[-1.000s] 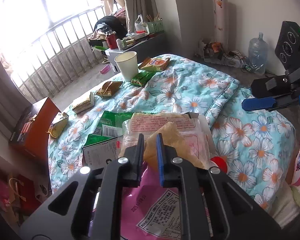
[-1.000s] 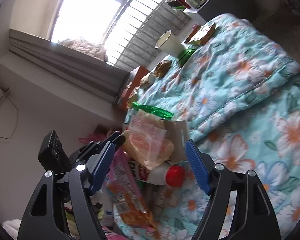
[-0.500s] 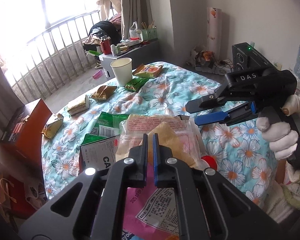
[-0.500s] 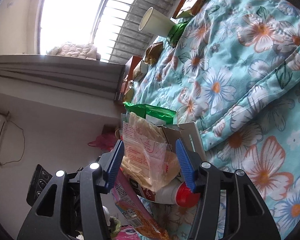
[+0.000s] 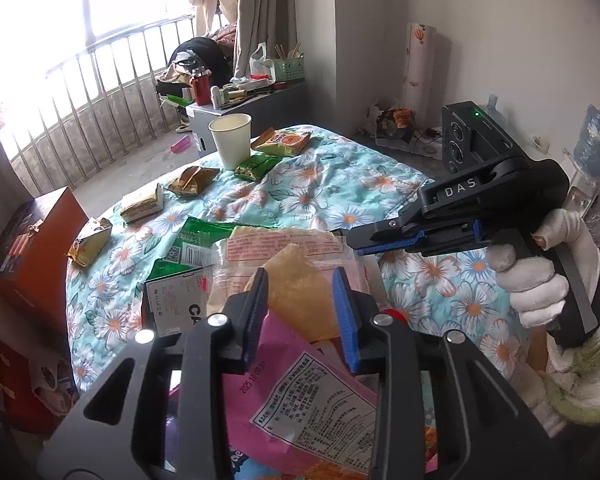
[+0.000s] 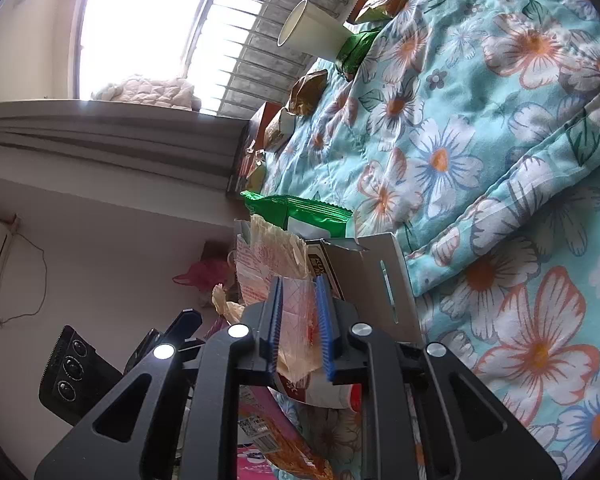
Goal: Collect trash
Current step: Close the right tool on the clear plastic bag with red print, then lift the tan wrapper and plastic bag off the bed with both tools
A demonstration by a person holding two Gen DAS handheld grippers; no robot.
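A pile of trash lies on the floral quilt (image 5: 340, 184). On top is a clear snack bag (image 5: 280, 246) with red print and tan contents. Below it are a green wrapper (image 5: 192, 240), a white carton (image 5: 176, 300), a pink wrapper (image 5: 300, 380) and a red-capped bottle (image 6: 332, 394). My left gripper (image 5: 300, 280) is opening, and the bag's tan end lies loose between its pads. My right gripper (image 6: 299, 284) is closing and pinches the clear bag (image 6: 296, 320). In the left wrist view, the right gripper (image 5: 360, 242) grips the bag's right edge, held by a gloved hand (image 5: 536, 280).
Farther up the quilt stand a paper cup (image 5: 231, 140) and several snack packs: an orange one (image 5: 282, 140), a green one (image 5: 256, 166) and a gold one (image 5: 192, 180). An orange box (image 5: 28, 248) sits at the bed's left edge. Cluttered grey furniture stands by the railing.
My left jaws, shut on the bag before, have spread apart. My right gripper came in from the right with jaws wide and has closed on the clear bag.
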